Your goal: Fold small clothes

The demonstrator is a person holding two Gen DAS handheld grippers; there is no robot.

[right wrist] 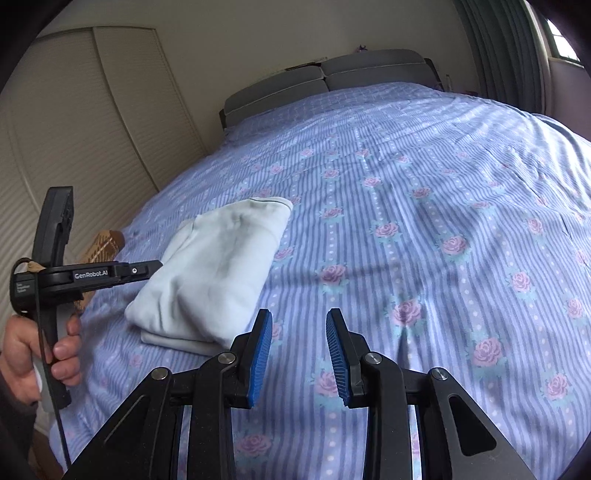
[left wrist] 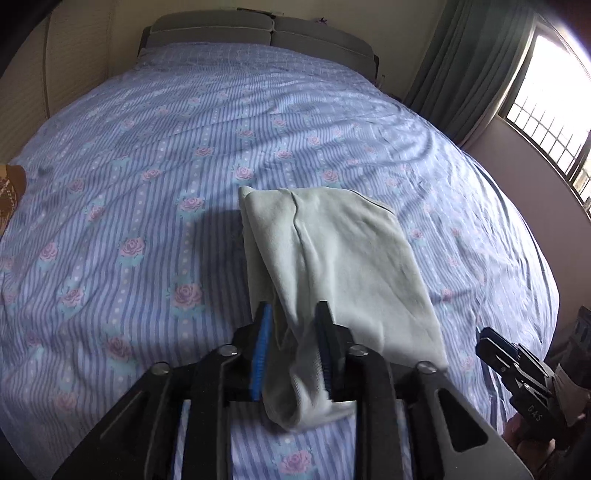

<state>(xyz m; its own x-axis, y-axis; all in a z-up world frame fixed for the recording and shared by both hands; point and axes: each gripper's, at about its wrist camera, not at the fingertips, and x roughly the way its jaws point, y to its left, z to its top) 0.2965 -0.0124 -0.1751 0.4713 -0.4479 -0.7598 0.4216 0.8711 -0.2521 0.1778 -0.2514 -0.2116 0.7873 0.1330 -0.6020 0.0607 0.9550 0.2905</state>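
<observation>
A pale mint-green small garment [left wrist: 332,251] lies folded on the bed, and it also shows in the right wrist view [right wrist: 218,266] as a neat stack. My left gripper [left wrist: 295,314] is shut on the garment's near corner, with cloth bunched between its blue pads [left wrist: 263,339]. In the right wrist view the left gripper [right wrist: 147,269] reaches the garment's left edge. My right gripper [right wrist: 299,325] is open and empty, hovering over bare sheet just right of the garment's near end. It also shows at the right edge of the left wrist view [left wrist: 491,343].
The bed carries a blue striped sheet with pink roses [left wrist: 147,184]. A grey headboard [left wrist: 258,29] is at the far end. A brown patterned item [right wrist: 103,243] lies at the bed's left edge. A wardrobe [right wrist: 74,129] stands left, curtains and window [left wrist: 546,110] right.
</observation>
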